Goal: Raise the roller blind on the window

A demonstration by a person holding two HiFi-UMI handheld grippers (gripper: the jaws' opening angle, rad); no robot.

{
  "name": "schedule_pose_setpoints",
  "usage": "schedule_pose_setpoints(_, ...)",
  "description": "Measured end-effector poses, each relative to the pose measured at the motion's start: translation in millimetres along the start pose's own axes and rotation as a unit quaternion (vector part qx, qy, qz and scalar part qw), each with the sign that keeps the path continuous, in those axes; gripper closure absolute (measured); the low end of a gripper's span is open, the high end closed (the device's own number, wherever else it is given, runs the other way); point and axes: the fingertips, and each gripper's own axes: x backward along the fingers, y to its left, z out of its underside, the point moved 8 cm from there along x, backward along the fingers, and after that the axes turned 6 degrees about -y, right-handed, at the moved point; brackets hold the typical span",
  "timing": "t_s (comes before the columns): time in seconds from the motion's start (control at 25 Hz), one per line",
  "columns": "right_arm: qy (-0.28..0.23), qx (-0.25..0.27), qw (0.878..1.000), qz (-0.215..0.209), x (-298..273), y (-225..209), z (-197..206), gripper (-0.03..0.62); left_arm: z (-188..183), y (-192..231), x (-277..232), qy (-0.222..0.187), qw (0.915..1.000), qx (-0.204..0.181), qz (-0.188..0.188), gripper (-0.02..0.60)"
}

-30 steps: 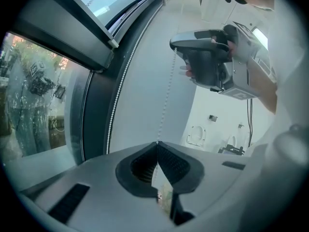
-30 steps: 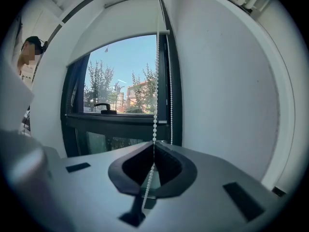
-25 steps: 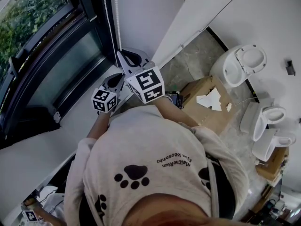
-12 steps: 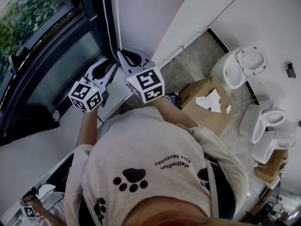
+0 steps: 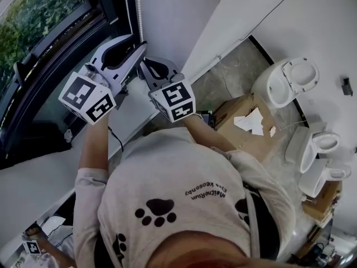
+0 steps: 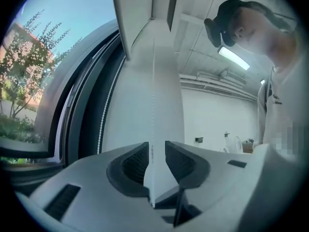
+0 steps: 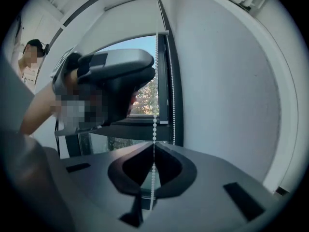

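Risen toward upper left, the left gripper (image 6: 157, 154) straddles the upright bead chain (image 7: 154, 122) with jaws apart, above the right gripper (image 7: 153, 153) pinching it.

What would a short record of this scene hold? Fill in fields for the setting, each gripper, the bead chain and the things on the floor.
setting: a person stands at a window beside a white wall
left gripper: jaws apart, not pinching
right gripper: jaws shut on the bead chain, below the left gripper
bead chain: hangs straight down, passing between the left gripper's jaws and into the right gripper's grip
floor: white toilets and an open cardboard box
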Motion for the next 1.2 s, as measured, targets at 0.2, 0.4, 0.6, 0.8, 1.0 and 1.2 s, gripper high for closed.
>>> schedule_pose_setpoints(0.2,-0.002,0.001,1.000,-0.001,-2.8,0.6,-1.1,0.585,-25.7,-0.7,-23.8,-0.005,0.9994,-0.035,0.008,0.503)
schedule_pose_setpoints(0.4,-0.001,-0.002,1.000,0.004,-2.9,-3.6,0.1,0.585,-25.0,4.2,-29.5,0.000,0.9994,-0.036,0.001,0.568)
schedule_pose_setpoints(0.6,0.008,-0.006,1.000,0.002,-6.3,-2.9,7.7,0.585,-16.7,9.5,-26.7,0.008,0.9997,-0.024,-0.006,0.569)
schedule_pose_setpoints(0.8,0.033,-0.020,0.999,0.005,-7.8,-3.6,34.8,0.585,10.0,13.5,-22.9,0.032,0.9994,-0.005,-0.011,0.569)
schedule_pose_setpoints(1.0,0.061,-0.025,0.998,0.004,-10.1,-0.2,64.8,0.585,40.7,13.9,-15.2,0.056,0.9982,0.011,-0.020,0.569)
schedule_pose_setpoints(1.2,0.094,-0.035,0.995,0.002,-10.6,1.1,92.1,0.585,70.3,14.6,-6.2,0.069,0.9965,0.037,-0.028,0.569)
